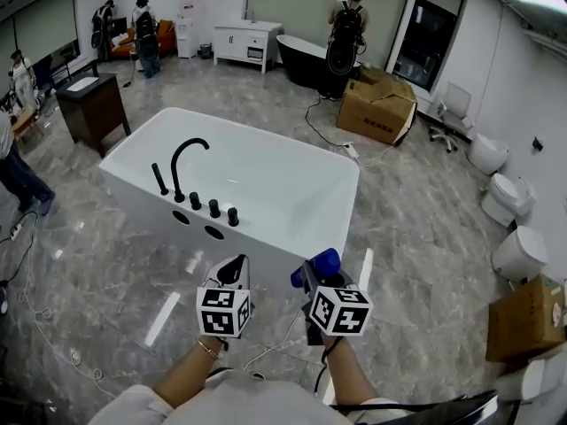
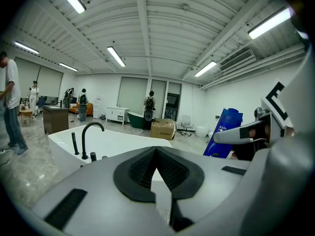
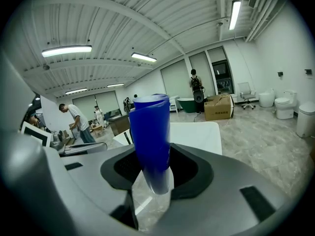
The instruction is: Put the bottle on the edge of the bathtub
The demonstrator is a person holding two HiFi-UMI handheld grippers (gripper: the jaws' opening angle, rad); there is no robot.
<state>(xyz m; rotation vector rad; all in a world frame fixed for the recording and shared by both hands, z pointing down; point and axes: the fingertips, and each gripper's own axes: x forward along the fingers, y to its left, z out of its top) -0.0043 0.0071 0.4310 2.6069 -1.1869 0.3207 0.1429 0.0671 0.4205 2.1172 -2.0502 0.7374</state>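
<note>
Gripping the blue bottle [image 3: 150,141] in its jaws, the right gripper [image 1: 311,274] hovers short of the white bathtub [image 1: 266,143]; placing it on the rim remains. The left gripper [image 1: 235,271] has its jaws clenched on nothing.

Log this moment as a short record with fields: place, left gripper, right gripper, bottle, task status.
place: large room, white bathtub with a black faucet on its near rim
left gripper: jaws together, nothing between them
right gripper: closed on the bottle
bottle: blue, held in front of the bathtub's near side, not touching it
task status: bottle not yet on the bathtub edge
</note>
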